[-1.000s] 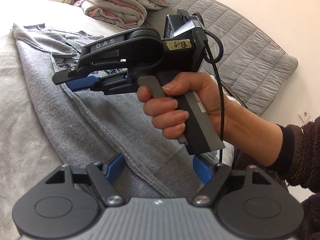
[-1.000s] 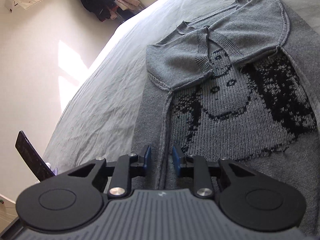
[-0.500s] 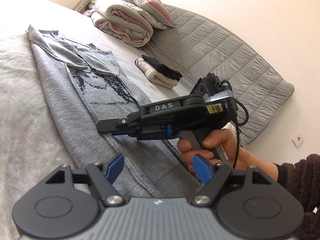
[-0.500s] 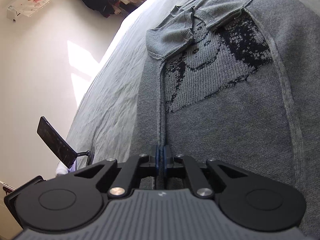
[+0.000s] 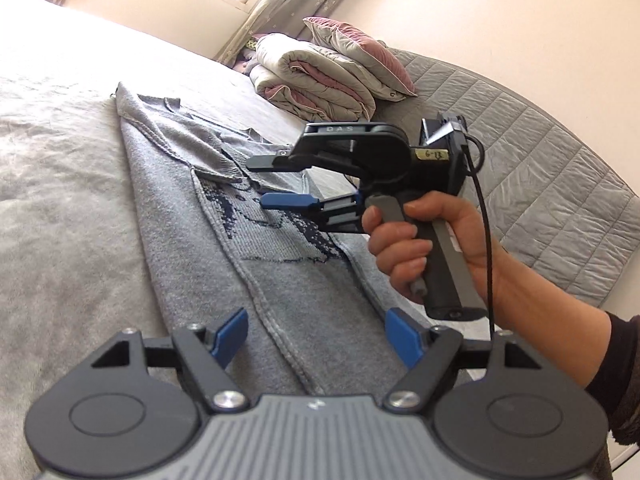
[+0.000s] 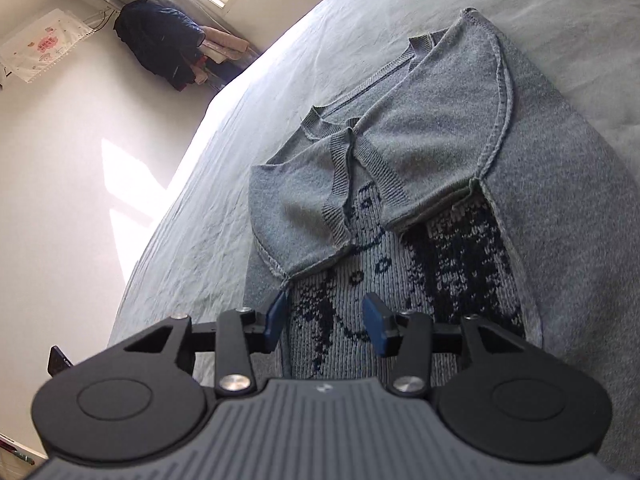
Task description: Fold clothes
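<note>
Grey knit sweater (image 5: pixel 280 264) lies flat on the bed (image 5: pixel 60 184), inside out by the look of the seams, both short sleeves (image 6: pixel 432 148) already folded in over the dark knit figure pattern (image 6: pixel 452 256).

Left gripper (image 5: pixel 316 336): jaws wide, nothing between the pads, hovering over the hem end of the sweater, not touching it.

Right gripper (image 6: pixel 326 320): jaws have just been opening, now about half apart, nothing between them, over the pattern just below the folded sleeves. In the left wrist view it floats clear above the cloth, a hand (image 5: pixel 432 248) on its handle.

Likely step: pick up the bottom hem for the lengthwise fold toward the collar. To do it well:
- left gripper takes the hem corner on its own side, right the opposite corner, both pinching all layers
- lift level, carry hem to the neckline, keep side edges lined up
- don't drag the sleeves out of place; knit is limp and will sag in the middle

Folded quilt (image 5: pixel 320 76) and pillow sit well apart at the far end.
</note>
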Action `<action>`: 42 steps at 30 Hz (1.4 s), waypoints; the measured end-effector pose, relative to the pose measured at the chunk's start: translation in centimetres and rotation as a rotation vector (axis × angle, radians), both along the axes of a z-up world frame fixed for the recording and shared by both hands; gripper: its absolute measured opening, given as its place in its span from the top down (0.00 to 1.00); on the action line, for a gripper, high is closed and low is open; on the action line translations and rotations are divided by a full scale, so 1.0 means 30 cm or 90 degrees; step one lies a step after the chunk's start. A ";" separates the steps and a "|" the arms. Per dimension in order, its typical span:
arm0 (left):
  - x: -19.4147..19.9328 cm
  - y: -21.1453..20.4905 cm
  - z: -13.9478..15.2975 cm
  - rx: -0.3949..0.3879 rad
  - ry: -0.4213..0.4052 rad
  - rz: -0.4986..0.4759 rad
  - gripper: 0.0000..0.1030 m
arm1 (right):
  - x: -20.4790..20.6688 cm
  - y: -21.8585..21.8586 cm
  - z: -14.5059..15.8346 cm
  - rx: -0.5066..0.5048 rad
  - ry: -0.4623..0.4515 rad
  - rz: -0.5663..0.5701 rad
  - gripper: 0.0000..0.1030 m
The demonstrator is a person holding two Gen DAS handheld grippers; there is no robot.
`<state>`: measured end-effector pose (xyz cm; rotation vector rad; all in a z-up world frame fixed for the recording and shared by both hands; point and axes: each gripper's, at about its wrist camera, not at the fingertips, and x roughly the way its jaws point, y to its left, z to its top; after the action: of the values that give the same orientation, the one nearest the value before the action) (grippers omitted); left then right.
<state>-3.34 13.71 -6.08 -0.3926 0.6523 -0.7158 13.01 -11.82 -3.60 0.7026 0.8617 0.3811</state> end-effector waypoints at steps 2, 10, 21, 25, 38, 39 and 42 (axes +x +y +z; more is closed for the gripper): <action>0.009 -0.003 0.001 0.008 -0.002 0.001 0.26 | 0.068 0.006 -0.007 -0.006 0.002 -0.017 0.54; 0.063 -0.012 -0.006 0.017 0.016 0.008 0.26 | 0.274 0.033 -0.048 0.030 0.008 -0.080 0.60; 0.098 -0.023 -0.008 0.012 0.023 0.005 0.26 | 0.325 0.109 0.002 -0.069 -0.064 -0.088 0.95; 0.103 -0.027 -0.010 0.009 0.025 0.002 0.26 | 0.288 0.115 0.026 -0.146 -0.156 -0.092 0.96; 0.105 -0.026 -0.011 0.015 0.026 -0.002 0.26 | 0.311 0.064 -0.033 -0.187 -0.087 -0.101 0.82; 0.104 -0.026 -0.010 0.015 0.026 -0.001 0.26 | 0.296 0.053 -0.027 -0.176 -0.082 -0.101 0.72; 0.103 -0.027 -0.008 0.015 0.026 0.000 0.26 | 0.239 0.032 0.009 -0.162 -0.089 -0.094 0.56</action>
<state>-0.26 12.91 -6.31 -0.3863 0.6986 -0.7004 20.18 -10.86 -3.33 0.4937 0.7065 0.1813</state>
